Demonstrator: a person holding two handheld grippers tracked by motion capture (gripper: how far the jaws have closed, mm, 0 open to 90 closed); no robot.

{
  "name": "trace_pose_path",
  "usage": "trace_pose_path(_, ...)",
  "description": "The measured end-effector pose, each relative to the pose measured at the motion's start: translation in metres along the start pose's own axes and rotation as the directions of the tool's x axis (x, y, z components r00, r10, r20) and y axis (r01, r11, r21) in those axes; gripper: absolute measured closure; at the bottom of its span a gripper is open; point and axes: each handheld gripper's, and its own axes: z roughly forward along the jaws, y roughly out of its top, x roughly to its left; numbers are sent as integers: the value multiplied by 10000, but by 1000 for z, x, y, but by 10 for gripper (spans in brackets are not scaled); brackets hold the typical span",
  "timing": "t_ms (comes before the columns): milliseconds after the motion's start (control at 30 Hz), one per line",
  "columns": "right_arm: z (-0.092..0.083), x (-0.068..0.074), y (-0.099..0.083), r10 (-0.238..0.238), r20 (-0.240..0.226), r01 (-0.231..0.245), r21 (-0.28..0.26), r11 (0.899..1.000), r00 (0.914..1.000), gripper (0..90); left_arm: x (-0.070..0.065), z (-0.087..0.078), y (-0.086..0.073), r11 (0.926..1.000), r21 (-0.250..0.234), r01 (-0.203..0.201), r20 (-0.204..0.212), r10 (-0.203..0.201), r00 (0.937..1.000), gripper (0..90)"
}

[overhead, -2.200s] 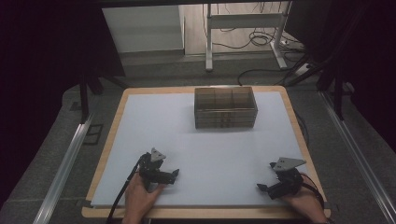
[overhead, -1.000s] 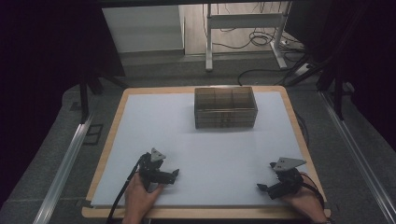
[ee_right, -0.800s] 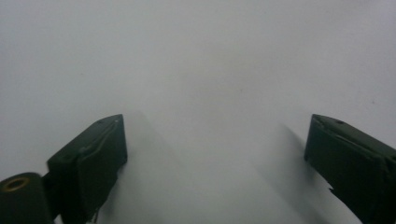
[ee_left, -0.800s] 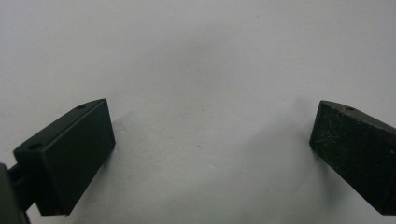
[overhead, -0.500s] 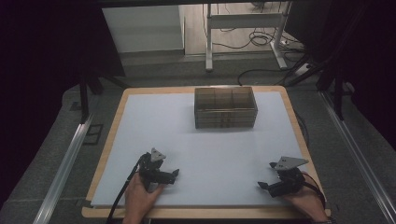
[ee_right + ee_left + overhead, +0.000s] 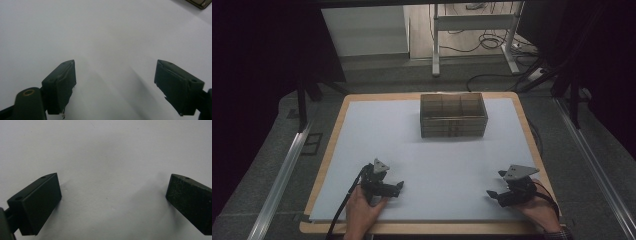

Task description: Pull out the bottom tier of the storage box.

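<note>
Right hand-held gripper (image 6: 493,194) low at the counter's (image 6: 377,130) near right edge, jaws apart and empty, just been closing a little. Left hand-held gripper (image 6: 399,186) released, empty, unmoved. Compartment box (image 6: 453,116) sits far centre, well apart. Probably rigid, light plastic, though dim; take it by the side walls.

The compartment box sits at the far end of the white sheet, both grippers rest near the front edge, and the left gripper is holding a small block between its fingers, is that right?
Not quite. The left gripper holds nothing: the left gripper view shows bare white sheet between its spread fingers. The rest stands: in the high view the compartment box sits at the far end, and both grippers, left and right gripper, rest near the front edge.
</note>
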Motion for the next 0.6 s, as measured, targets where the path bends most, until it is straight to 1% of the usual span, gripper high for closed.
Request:
trace_pose_path(167,2,-2,6,-342,167,341,67,9994,9993,199,0,0,0,10000,-1,-2,0,2,10000,0)
trace_pose_path(233,2,-1,9,-540,307,538,90,9985,9981,203,0,0,0,10000,0,0,0,0,10000,0)
trace_pose_path(500,7,-2,19,-867,480,859,199,9961,9951,223,0,0,0,10000,0,-2,0,2,10000,0)
trace_pose_path(567,11,-2,23,-1103,597,1085,317,9936,9921,232,0,0,0,10000,0,-2,0,2,10000,0)
trace_pose_path(600,11,-2,23,-1103,597,1085,317,9936,9921,232,0,0,0,10000,0,-1,4,1,10000,0)
